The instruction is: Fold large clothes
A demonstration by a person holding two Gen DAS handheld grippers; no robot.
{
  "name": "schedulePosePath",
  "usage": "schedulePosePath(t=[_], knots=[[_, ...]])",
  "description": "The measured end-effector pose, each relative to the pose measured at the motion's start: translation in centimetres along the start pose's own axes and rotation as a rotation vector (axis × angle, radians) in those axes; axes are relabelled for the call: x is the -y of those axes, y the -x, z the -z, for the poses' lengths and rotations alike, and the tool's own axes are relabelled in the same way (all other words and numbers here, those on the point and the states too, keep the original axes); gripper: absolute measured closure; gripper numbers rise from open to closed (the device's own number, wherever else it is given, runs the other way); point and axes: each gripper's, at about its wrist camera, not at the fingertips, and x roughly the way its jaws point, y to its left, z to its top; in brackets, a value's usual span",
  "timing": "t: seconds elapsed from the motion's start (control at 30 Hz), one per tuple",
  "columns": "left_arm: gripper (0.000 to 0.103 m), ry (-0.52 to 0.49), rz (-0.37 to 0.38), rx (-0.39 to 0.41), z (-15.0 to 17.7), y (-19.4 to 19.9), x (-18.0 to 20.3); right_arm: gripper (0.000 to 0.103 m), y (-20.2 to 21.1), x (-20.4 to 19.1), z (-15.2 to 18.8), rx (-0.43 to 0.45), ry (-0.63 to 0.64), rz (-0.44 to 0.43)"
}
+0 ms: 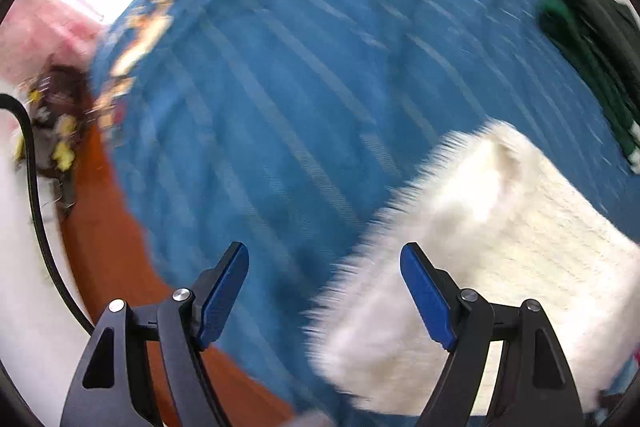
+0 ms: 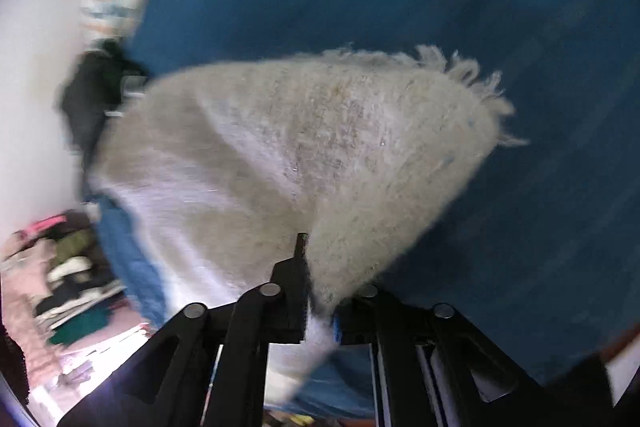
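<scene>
While both wrist views are smeared by motion blur, you can still make out a fluffy white knitted garment with a fringed edge [image 1: 480,239] lying on a blue striped bedspread with a patterned border [image 1: 280,87]. In your left wrist view, the garment fills the lower right, its fuzzy edge running diagonally across the blue cloth. Your left gripper [image 1: 324,291] hangs above that edge with its blue-padded fingers [image 1: 426,297] wide apart and nothing between them; the right-hand finger sits over the white knit, the other over the bare bedspread. Whether either one touches the fabric cannot be told.

In your right wrist view, the same white garment [image 2: 320,147] rises toward the camera in a broad, rounded fold, with loose tassels showing along its upper right edge. Your right gripper [image 2: 316,303] has its black fingers [image 2: 296,287] closed together on a bunched corner of the knit, and a strip of the white fabric trails down below the clamp.

A dark green and black heap of clothing [image 1: 592,59] lies on the far right of the bedspread in the left view, well apart from the white garment. Beyond the bed's left side you see an orange-brown strip of floor [image 1: 104,247] and a black cable [image 1: 36,195]. In the right view, a jumbled pile of mixed clothes [image 2: 60,283] sits at the lower left, beyond the bed.
</scene>
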Motion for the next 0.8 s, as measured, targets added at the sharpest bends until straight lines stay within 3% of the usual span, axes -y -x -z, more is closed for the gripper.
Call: schedulePosePath(t=[0.1, 0.2, 0.27, 0.3, 0.33, 0.47, 0.5, 0.57, 0.67, 0.7, 0.77, 0.8], knots=[[0.025, -0.078, 0.104, -0.025, -0.6, -2.1, 4.1, 0.083, 0.1, 2.2, -0.4, -0.067, -0.037, 0.026], [0.029, -0.152, 0.14, -0.069, -1.2, -5.0, 7.7, 0.071, 1.0, 2.5, -0.3, -0.082, 0.024, 0.03], [0.035, -0.21, 0.111, -0.056, -1.5, -6.0, 9.6, 0.062, 2.3, 1.9, 0.4, -0.072, 0.095, 0.045], [0.075, -0.257, 0.106, -0.009, -1.6, -6.0, 10.6, 0.059, 2.6, 0.5, 0.5, -0.059, 0.127, 0.063], [0.094, -0.287, 0.111, 0.013, -1.7, -5.7, 11.3, 0.059, 3.4, -0.5, 0.6, -0.045, 0.171, 0.08], [0.097, -0.317, 0.07, 0.097, -1.8, -3.8, 11.1, 0.059, 4.8, -5.9, 0.4, 0.009, 0.384, 0.116], [0.097, -0.303, 0.074, 0.104, -2.0, -3.4, 10.5, 0.059, 5.0, -8.8, 0.4, 0.019, 0.432, 0.114], [0.098, -0.269, 0.078, 0.106, -2.5, -2.9, 9.2, 0.049, 4.9, -13.5, 0.1, 0.059, 0.579, 0.147], [0.103, -0.236, 0.058, 0.093, -2.8, -3.5, 8.2, 0.048, 2.5, -19.3, 0.2, 0.009, 0.739, 0.151], [0.103, -0.23, 0.02, 0.103, -3.1, -3.9, 7.7, 0.051, 0.8, -20.9, 0.2, -0.057, 0.772, 0.16], [0.103, -0.18, 0.016, 0.084, -4.0, -4.8, 6.4, 0.086, -2.2, -22.6, -0.2, -0.148, 0.774, 0.154], [0.103, -0.154, 0.02, 0.077, -4.3, -5.0, 5.6, 0.092, -3.2, -22.8, -0.5, -0.142, 0.768, 0.169]])
